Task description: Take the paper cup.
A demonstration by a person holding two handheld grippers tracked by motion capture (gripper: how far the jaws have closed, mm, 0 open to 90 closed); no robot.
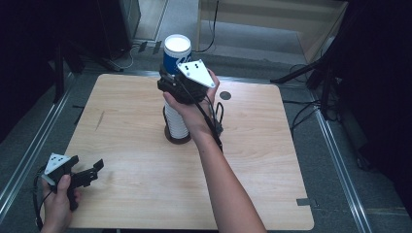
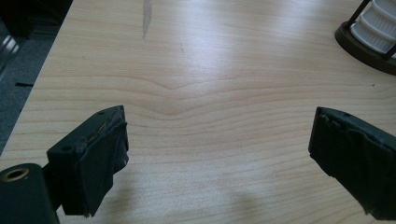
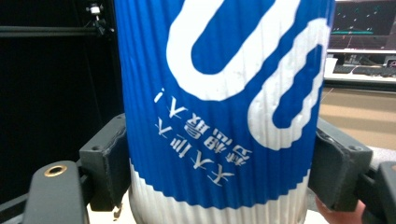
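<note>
Right gripper [image 1: 171,74] clamps the blue-and-white cup [image 1: 176,54] above the cup stack [image 1: 176,121]; hand and gripper hide the junction. Left gripper [image 1: 92,170] rests open, empty, at the table's [image 1: 272,160] near-left corner.

This looks like a lab or recording studio set up for filming, not a home. A bare wooden tabletop [image 1: 126,121] stands on grey carpet [image 1: 340,165] with metal floor rails [image 1: 29,150] on both sides, black stand legs [image 1: 311,68] and loose cables [image 1: 303,114] around it, and dark curtains [image 1: 384,73] at the edges. The right gripper view shows a desk with lit monitors [image 3: 362,23] and a keyboard [image 3: 348,69] in the background.
</note>
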